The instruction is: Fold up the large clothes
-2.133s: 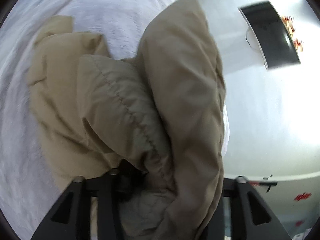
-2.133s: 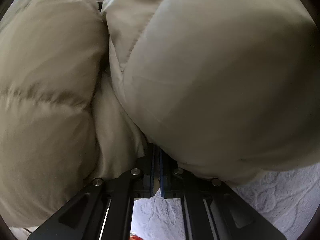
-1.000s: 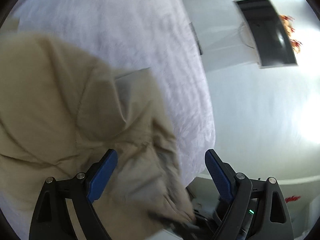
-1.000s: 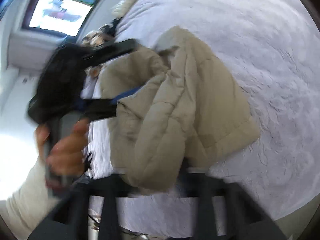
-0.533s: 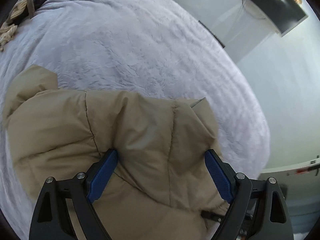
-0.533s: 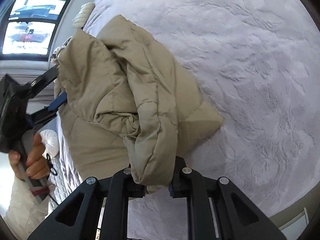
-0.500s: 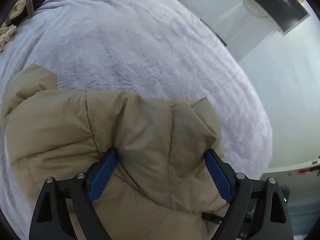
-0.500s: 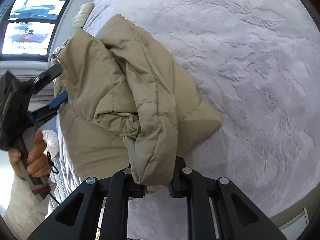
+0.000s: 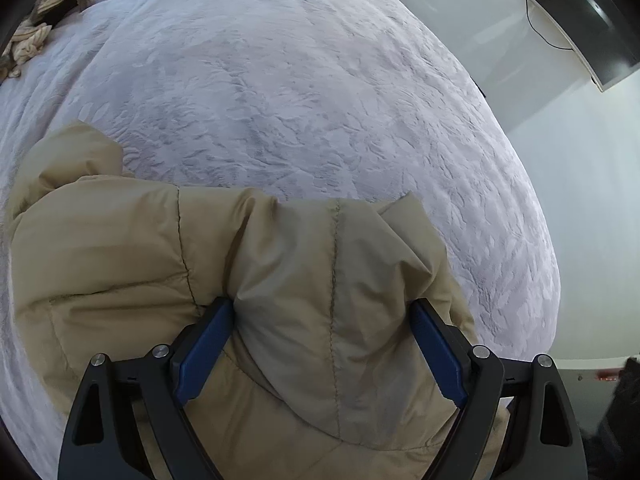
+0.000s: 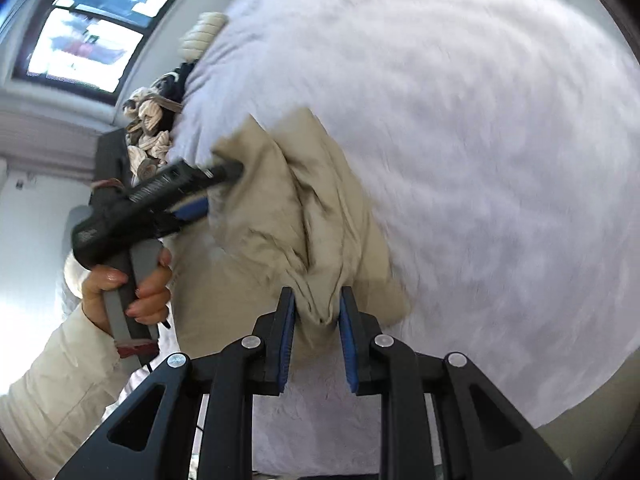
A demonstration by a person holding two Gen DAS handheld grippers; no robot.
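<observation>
the jacket (image 9: 280,280) lies bunched on the bed (image 9: 320,100), near its edge. your right gripper (image 10: 318,320) is opening, a fold of jacket between its pads; let that fold drop free before you pull away. your left gripper (image 9: 320,344) stands wide apart astride a puffy ridge, not pinching. press down there so the fold stays flat.

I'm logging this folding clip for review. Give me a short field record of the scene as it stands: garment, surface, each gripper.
garment: beige puffer jacket, bunched on the bed
surface: pale lilac bedspread
left gripper: jaws wide, straddling a puffy fold of jacket
right gripper: jaws opening, a bunch of jacket fabric between them
left hand: grips the left gripper's handle, cream sleeve
background: clothes pile by the window
</observation>
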